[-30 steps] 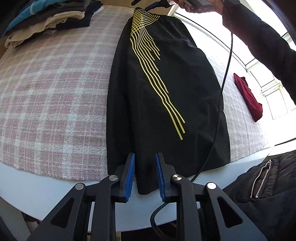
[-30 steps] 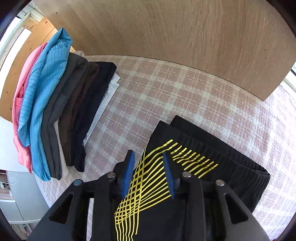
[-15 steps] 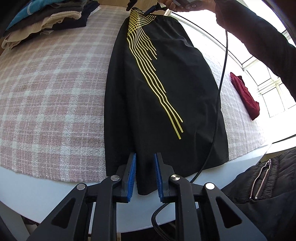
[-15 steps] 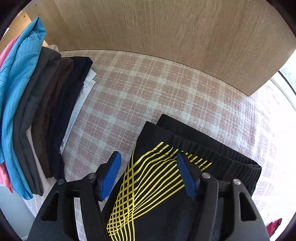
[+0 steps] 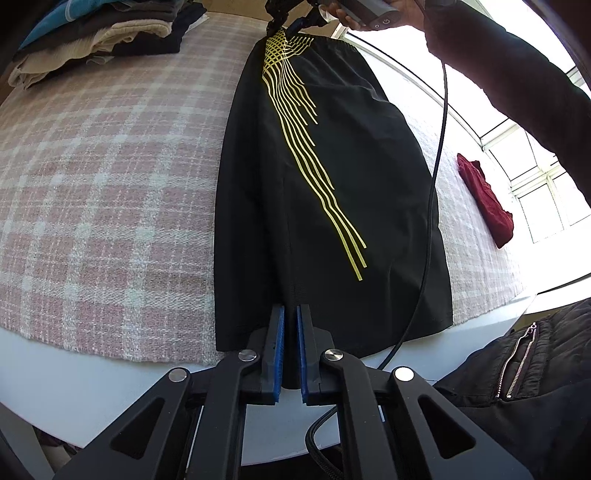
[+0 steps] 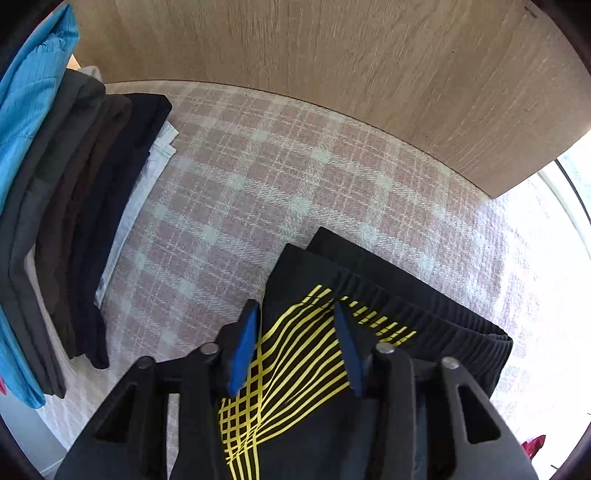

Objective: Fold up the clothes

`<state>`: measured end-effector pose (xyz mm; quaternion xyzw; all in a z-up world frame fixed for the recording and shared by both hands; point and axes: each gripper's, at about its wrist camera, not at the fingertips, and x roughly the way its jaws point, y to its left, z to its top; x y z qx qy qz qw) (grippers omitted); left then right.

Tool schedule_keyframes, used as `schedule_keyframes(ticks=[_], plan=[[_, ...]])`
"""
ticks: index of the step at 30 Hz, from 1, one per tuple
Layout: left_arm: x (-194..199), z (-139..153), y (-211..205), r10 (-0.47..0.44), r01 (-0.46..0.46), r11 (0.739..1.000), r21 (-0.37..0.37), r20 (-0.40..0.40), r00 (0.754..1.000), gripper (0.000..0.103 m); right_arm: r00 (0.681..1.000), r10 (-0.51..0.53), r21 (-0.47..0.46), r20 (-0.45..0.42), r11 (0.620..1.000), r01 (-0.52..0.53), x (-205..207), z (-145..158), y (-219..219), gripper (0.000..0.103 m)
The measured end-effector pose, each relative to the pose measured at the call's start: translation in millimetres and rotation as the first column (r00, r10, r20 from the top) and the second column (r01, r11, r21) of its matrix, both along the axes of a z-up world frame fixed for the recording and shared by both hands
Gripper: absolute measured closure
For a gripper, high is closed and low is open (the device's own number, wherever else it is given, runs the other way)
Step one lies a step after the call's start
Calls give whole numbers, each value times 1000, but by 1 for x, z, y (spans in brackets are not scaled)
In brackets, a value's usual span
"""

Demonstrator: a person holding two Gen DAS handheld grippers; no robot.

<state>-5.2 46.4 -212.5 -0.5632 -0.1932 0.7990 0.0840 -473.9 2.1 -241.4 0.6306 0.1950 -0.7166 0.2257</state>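
Observation:
Black shorts with yellow stripes [image 5: 332, 166] lie lengthwise on the pink plaid cloth [image 5: 92, 184], their hem hanging over the near table edge. My left gripper [image 5: 290, 310] is shut on the hem, with black fabric pinched between the blue pads. At the far end a hand holds my right gripper [image 5: 291, 26] at the waistband corner. In the right wrist view that gripper [image 6: 295, 308] stands open, its blue pads on either side of the yellow-striped waistband corner of the shorts [image 6: 406, 295].
A stack of folded clothes [image 6: 55, 221] stands at the far left of the table [image 5: 92, 33]. A red garment [image 5: 484, 199] lies at the right edge. A wooden panel [image 6: 332, 74] backs the table. A black cable [image 5: 436, 184] crosses the shorts.
My left gripper has closed its narrow gap onto the hem. My right gripper spread wider, then came down over the waistband corner.

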Motion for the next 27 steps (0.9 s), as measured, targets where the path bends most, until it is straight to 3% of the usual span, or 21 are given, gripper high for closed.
schedule_keyframes(ticks=[3,9,15,18,20,25,27], plan=[[4,5,-4,3,-3,1000,15,-19,1000,102,999,4,-60,37,998,-2,-1,-1,9,94],[7,15,-24,30,-29,999,30,-41,999,102,994,-46,-165,97,984,62,-11,8,34,97],[8,1,-32,34,-34,999,-11,30,999,100,997,-38,-142,72,989,48,-10,11,31,97],[13,4,-39,73,-72,997,-17,30,997,87,998,-26,-124,59,992,34,-8,11,27,93],[18,11,-46,97,-96,995,-12,19,995,72,999,-18,-111,50,993,24,-7,11,25,84],[28,31,-48,24,-23,998,-52,14,1000,69,1000,-17,-197,-11,980,14,4,53,50,72],[24,29,-46,-17,18,999,-39,30,999,66,1000,16,-289,-10,957,-18,23,78,73,59]])
